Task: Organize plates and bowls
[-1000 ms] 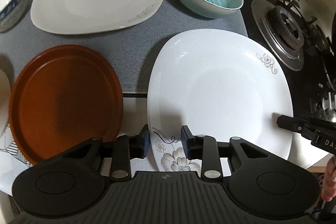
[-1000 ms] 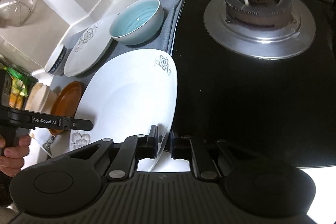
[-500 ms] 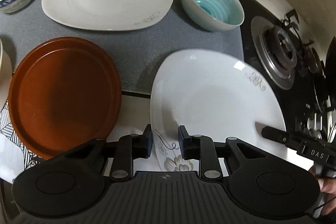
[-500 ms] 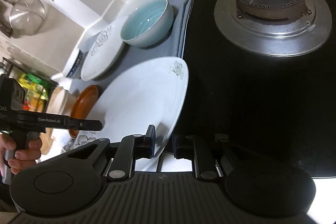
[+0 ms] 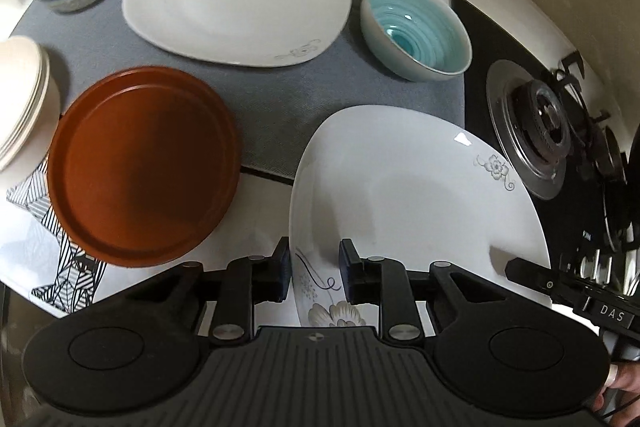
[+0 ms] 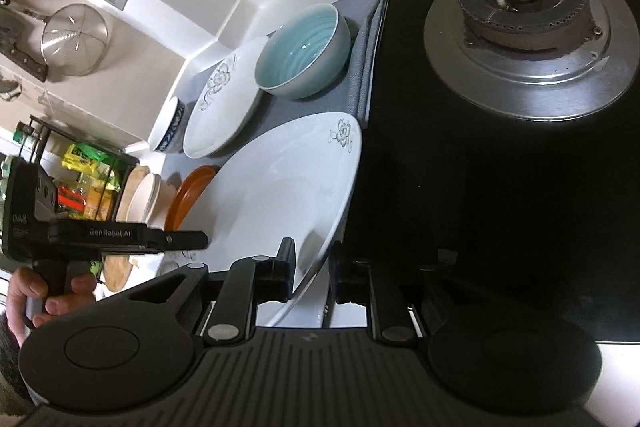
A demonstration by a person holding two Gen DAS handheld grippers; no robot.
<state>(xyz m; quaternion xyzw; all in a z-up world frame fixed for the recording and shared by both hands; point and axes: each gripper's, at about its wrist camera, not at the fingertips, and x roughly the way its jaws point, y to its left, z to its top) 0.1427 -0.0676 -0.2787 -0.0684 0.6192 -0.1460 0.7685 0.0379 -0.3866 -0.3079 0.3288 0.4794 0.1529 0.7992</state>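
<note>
Here, left gripper [image 5: 312, 269]: clamped on the near rim of the white plate [image 5: 416, 195].
Right gripper [image 6: 312, 273]: clamped on the plate's other rim.

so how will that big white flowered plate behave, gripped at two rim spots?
The white plate looks like glazed ceramic: probably rigid, no flex. Its glossy rim may slip in the left gripper and right gripper. It is wide, so likely heavy and apt to tilt, and chips near the stove.

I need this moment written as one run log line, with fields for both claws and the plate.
left claw: shut on white plate rim | right claw: shut on opposite rim | white plate: held by both, tilted
</note>
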